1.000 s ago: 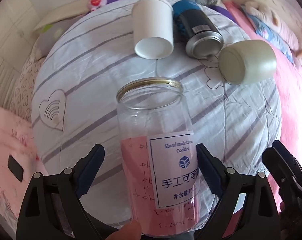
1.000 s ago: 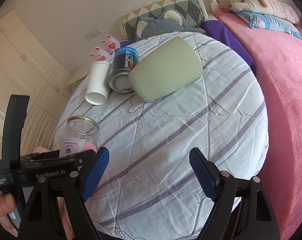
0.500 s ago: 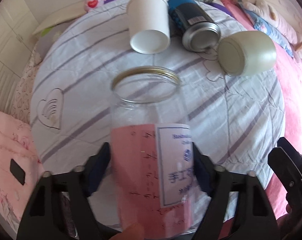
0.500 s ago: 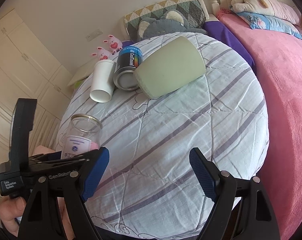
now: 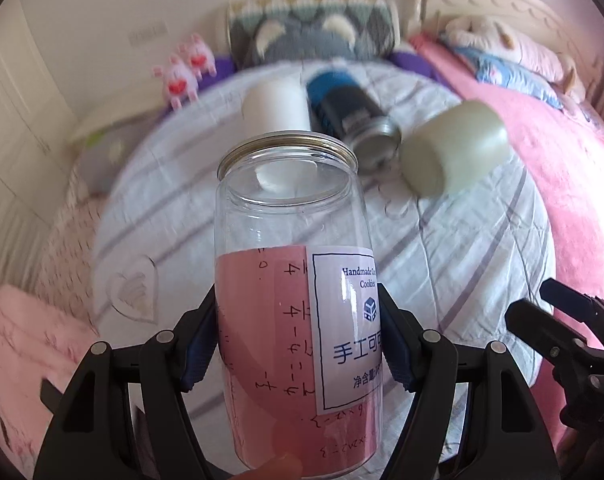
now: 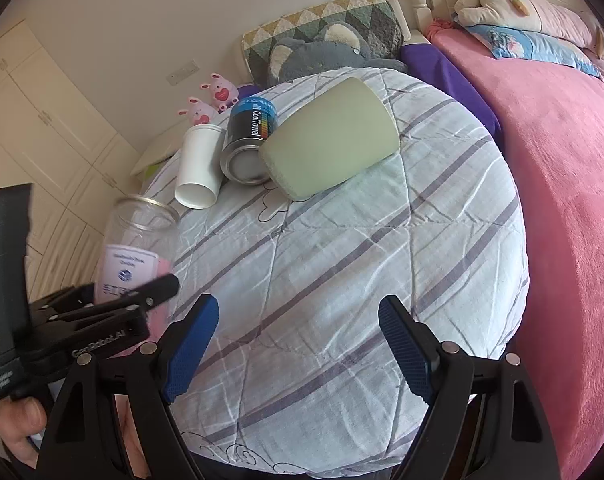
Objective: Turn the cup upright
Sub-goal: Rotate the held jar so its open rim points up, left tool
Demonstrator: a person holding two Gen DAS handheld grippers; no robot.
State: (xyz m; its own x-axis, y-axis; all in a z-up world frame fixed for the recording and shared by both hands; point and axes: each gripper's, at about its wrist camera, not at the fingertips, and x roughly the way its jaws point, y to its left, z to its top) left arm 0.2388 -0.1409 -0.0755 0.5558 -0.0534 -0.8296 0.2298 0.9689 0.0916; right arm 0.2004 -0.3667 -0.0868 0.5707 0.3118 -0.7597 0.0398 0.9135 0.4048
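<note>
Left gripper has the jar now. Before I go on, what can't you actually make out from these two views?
- Jar base: left wrist view, cut off by the bottom edge; whether it touches the table is unclear.
- White cup: left view, blurred, mouth hidden behind the jar.
- Left gripper contact: right wrist view, blurred.
- Can label: small print unreadable.

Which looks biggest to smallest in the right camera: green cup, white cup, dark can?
1. green cup
2. and 3. dark can and white cup look about alike, so no ranking between them.
</note>
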